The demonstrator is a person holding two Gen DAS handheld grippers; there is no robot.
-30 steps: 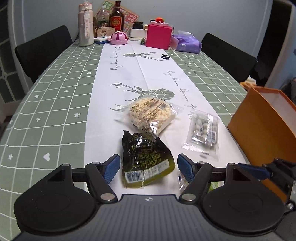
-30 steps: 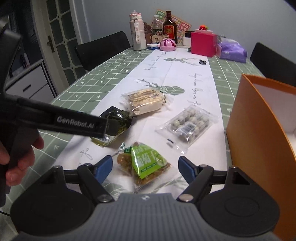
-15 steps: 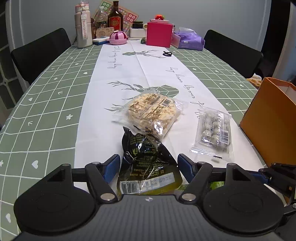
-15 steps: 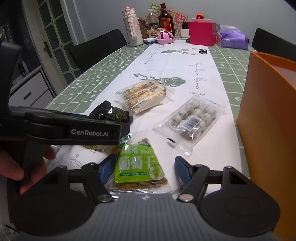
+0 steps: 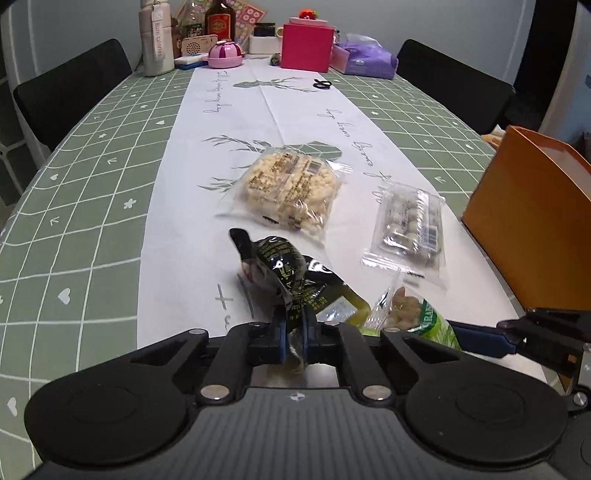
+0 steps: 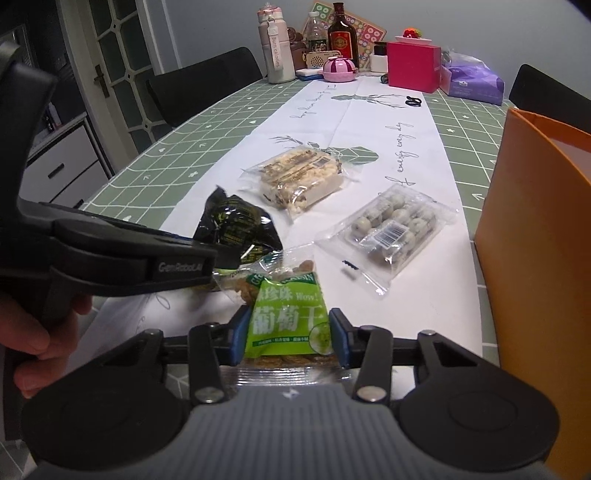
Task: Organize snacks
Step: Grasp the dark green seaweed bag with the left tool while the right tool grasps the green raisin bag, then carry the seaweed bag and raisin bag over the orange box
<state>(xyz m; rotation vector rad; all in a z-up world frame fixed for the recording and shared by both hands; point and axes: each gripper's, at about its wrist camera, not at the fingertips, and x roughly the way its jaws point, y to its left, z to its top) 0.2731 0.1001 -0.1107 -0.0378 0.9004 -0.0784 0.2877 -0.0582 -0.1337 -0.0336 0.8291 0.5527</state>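
My left gripper (image 5: pixel 293 334) is shut on the near edge of a black snack packet (image 5: pixel 284 273), which crumples upward; it also shows in the right wrist view (image 6: pixel 236 225). My right gripper (image 6: pixel 290 339) is closed on both sides of a green raisin packet (image 6: pixel 286 317), also seen in the left wrist view (image 5: pixel 417 317). A clear pack of puffed rice cakes (image 5: pixel 291 184) and a clear pack of round sweets (image 5: pixel 410 225) lie on the white table runner beyond. An open orange box (image 5: pixel 528 229) stands at the right.
The far end of the table holds a white bottle (image 5: pixel 157 37), a dark bottle (image 5: pixel 218 22), a pink box (image 5: pixel 306 48), a purple pack (image 5: pixel 365 59) and a pink bowl (image 5: pixel 225 55). Black chairs (image 5: pixel 70 88) stand at both sides.
Both grippers have closed: the left on the black packet, the right on the green raisin packet. The black packet has crumpled and lifted at its near edge.
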